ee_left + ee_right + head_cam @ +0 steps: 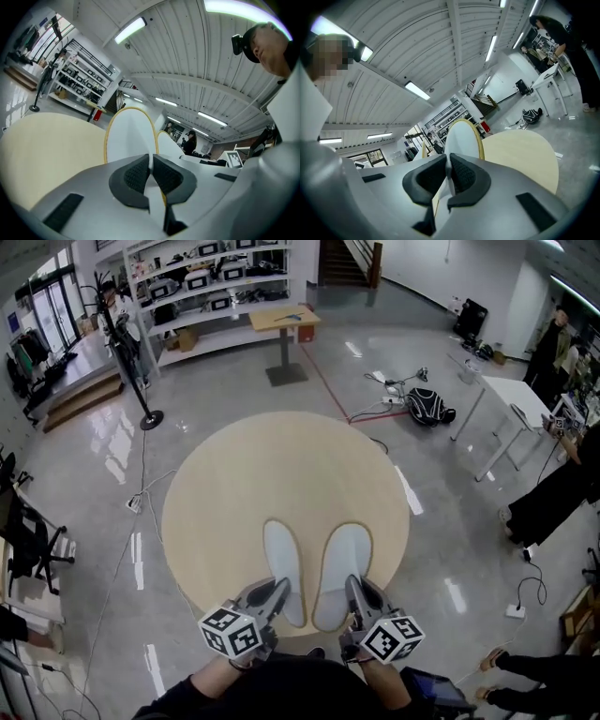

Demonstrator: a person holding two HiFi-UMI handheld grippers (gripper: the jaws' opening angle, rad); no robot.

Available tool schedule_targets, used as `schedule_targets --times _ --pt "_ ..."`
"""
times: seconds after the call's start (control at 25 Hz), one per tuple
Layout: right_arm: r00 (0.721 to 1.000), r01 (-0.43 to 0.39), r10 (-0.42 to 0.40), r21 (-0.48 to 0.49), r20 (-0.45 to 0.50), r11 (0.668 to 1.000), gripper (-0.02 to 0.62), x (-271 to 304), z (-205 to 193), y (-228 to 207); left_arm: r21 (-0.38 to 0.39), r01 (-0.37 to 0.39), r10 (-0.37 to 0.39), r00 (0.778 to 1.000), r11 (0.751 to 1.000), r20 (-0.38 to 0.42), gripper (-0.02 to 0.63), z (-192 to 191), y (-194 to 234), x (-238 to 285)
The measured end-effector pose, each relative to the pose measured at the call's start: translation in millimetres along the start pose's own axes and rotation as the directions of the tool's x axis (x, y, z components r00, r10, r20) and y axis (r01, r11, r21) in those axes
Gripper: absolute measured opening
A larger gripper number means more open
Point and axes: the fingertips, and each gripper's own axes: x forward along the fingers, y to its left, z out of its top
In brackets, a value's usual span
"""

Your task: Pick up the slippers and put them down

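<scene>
Two flat white slippers with beige rims are held side by side over the near part of the round beige table (281,465). My left gripper (278,589) is shut on the heel of the left slipper (283,563). The right gripper (353,585) is shut on the heel of the right slipper (341,563). In the left gripper view the pads (138,174) pinch the white slipper (131,136), with the other slipper (168,143) beside it. In the right gripper view the gripper (448,176) clamps its slipper (461,136) in front of the table (520,150).
Beyond the table stand a black pole stand (122,343), a small wooden table (284,320) and white shelves (206,277). A black backpack (427,407) and cables lie on the floor beside a white desk (511,395). People stand at the right (553,493).
</scene>
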Motion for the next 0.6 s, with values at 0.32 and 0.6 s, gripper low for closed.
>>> schedule_targets --times 0.32,0.6 --pt "1.000 0.019 -0.018 0.023 -0.019 1.000 0.028 -34 4 -29 -0.038 -0.059 0.057 0.998 0.998 -0.040 0.031 -19 -22 6" --pt "0.995 0.095 -0.094 -0.012 0.041 0.995 0.028 -40 24 -51 -0.050 0.000 -0.003 0.998 0.999 -0.067 0.031 -18 -21 37"
